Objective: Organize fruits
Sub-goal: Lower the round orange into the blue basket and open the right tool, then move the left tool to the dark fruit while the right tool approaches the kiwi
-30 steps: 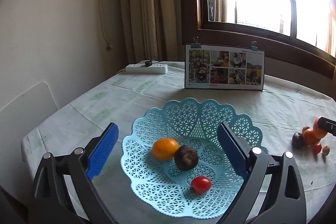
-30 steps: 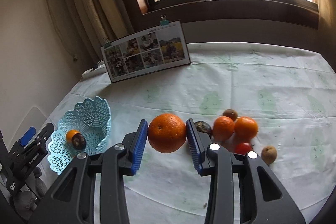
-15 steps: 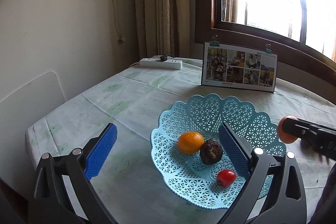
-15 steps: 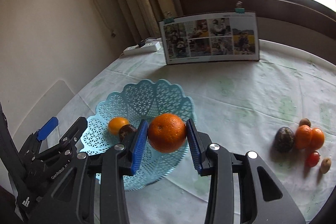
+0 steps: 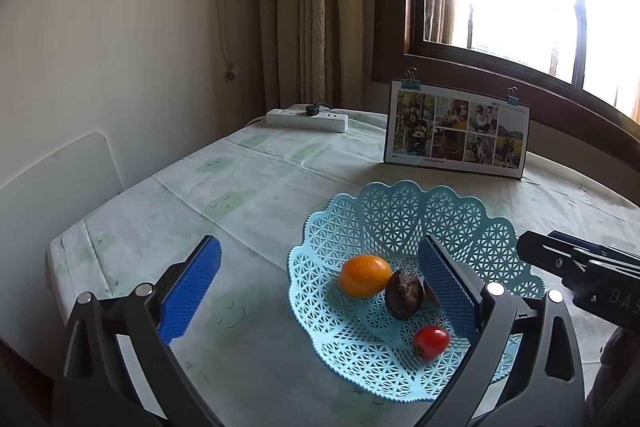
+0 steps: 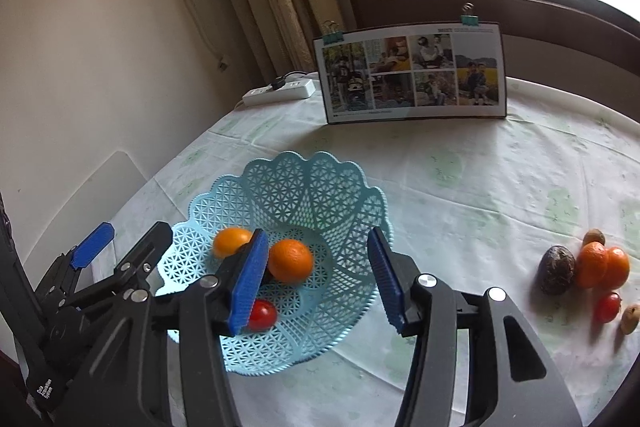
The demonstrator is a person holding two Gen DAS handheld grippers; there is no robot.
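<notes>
Table (image 6: pixel 460 187), round, under a pale green-printed cloth; a photo board (image 6: pixel 414 73) stands clipped upright at the far side, a white power strip (image 6: pixel 280 91) beside it near the curtain.

Blue lattice basket (image 6: pixel 312 179) on the near-left part of the table. In it: a yellow-orange citrus (image 6: pixel 229 241), a dark wrinkled fruit (image 5: pixel 404 293), a cherry tomato (image 6: pixel 262 315), and an orange (image 6: pixel 290 261) lying on the basket floor just beside the right gripper's left pad, free of the other pad.

Right gripper (image 6: pixel 318 277): jaws spread wide above the basket, holding nothing. The orange looks released, so this drop reads as done.

Left gripper (image 5: pixel 320 287): also wide open and empty, low at the basket's near-left edge, one pad over the bare cloth, the other over the basket interior.

Loose fruit cluster, well apart from the basket on the right side of the table: a second dark wrinkled fruit (image 6: pixel 557 269), two oranges touching each other (image 6: pixel 604 265), a small brown fruit (image 6: pixel 594 237) behind them, a cherry tomato (image 6: pixel 608 307) and another small brown fruit (image 6: pixel 630 319) in front.

Key relation: the remaining fruit lies to the right of the right gripper, and far across the basket from the left one. Right hand is clearly nearer; judgement is that it swings right for the next pick. The round pieces offer no long axis to align with; the dark fruit is slightly egg-shaped, standing roughly upright.
</notes>
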